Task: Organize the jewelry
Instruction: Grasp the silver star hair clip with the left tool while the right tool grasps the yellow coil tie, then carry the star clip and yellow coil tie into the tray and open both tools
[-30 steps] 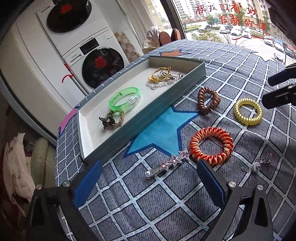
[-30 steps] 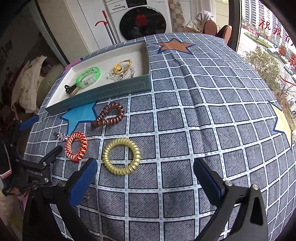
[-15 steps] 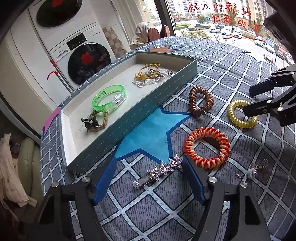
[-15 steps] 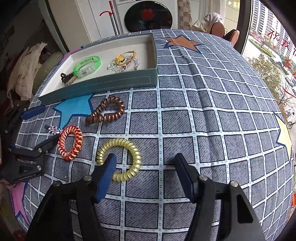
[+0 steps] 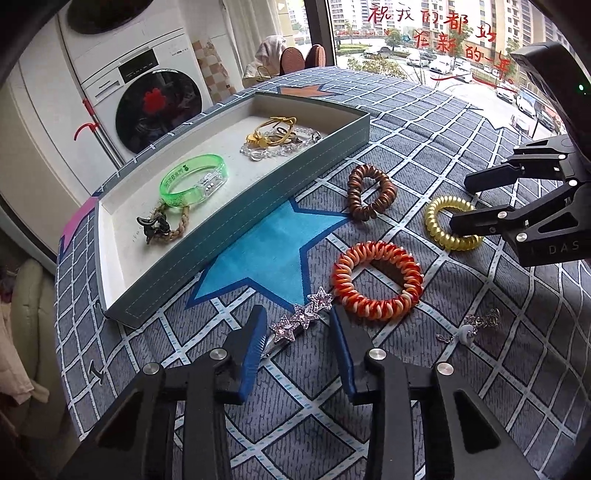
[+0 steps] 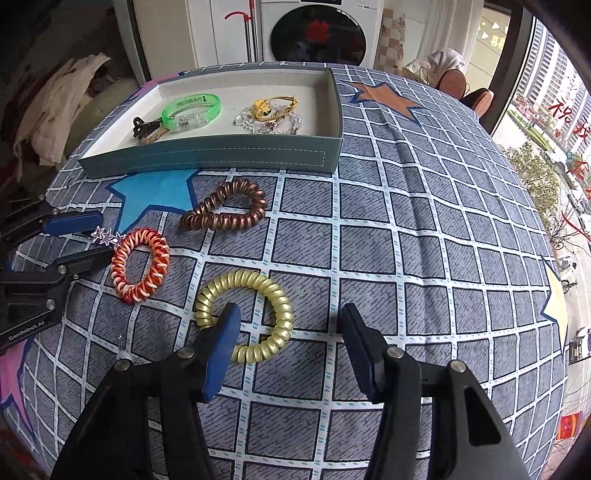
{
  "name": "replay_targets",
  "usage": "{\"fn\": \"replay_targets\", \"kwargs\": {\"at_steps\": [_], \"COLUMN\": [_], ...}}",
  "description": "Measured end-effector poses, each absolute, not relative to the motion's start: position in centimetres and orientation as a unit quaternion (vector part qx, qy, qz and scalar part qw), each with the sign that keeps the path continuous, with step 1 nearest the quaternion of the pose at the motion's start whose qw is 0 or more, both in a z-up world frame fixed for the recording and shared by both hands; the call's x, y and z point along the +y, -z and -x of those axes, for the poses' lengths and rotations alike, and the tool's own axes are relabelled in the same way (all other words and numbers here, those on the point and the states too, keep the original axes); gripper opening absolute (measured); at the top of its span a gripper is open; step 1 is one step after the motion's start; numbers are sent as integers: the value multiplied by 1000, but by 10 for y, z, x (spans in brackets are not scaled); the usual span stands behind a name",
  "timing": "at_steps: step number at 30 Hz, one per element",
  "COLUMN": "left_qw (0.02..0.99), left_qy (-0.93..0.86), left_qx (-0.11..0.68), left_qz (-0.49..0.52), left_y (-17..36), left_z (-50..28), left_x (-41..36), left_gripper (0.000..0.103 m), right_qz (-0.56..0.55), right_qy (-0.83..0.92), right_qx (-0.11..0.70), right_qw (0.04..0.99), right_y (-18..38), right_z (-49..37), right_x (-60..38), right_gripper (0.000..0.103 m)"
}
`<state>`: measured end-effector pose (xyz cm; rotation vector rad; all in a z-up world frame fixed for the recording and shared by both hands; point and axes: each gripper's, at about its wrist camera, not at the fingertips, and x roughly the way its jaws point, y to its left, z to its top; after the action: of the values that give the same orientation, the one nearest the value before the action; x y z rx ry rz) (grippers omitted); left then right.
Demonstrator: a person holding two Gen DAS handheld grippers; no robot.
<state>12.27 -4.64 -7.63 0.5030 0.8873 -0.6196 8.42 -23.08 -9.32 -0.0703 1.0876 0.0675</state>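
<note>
Two close wrist fisheyes, angled steeply down over their fingers, sharing the tray (image 5: 258,206) and tablecloth (image 6: 406,221).

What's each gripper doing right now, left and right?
Left gripper: jaws just closing around the star hair clip, not yet gripping.
Right gripper: jaws just closing around the yellow coil tie, not clamped.

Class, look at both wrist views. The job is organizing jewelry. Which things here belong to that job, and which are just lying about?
Part of the job:
teal tray
yellow coil tie, at the right gripper
star hair clip, between the left gripper fingers
orange coil tie
brown coil tie
small silver charm

Just lying about:
washing machine
heap of clothes
</note>
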Motion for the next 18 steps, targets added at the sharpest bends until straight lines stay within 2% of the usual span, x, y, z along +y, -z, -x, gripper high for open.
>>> {"fn": "replay_targets", "kwargs": {"at_steps": [1,7,10,11,12,13,18], "left_qw": [826,830,835,837,840,843,861], "left_qy": [294,286,277,272,266,259,226], "left_qx": [419,421,424,426,427,428,431], "left_qz": [-237,-227,-216,-211,-205,-198,-146], "left_y": [76,76,76,76,76,76,70], "left_z": [-122,-118,-115,-114,-113,-112,-106], "left_x": [-47,-43,-40,-38,-37,-35,-23], "left_gripper": [48,48,48,48,48,48,48], "right_qz": [33,34,36,36,35,33,13], "right_qy": [-32,-39,-45,-47,-49,-48,-43], "right_qx": [517,516,515,515,515,514,506], "right_qw": [855,855,855,855,855,856,861], "right_y": [93,92,91,91,91,91,89], "right_z": [-84,-83,-83,-83,-82,-82,-76], "right_x": [-231,-227,-225,-224,-224,-223,-228], "right_gripper": [60,52,39,31,19,12,11]}}
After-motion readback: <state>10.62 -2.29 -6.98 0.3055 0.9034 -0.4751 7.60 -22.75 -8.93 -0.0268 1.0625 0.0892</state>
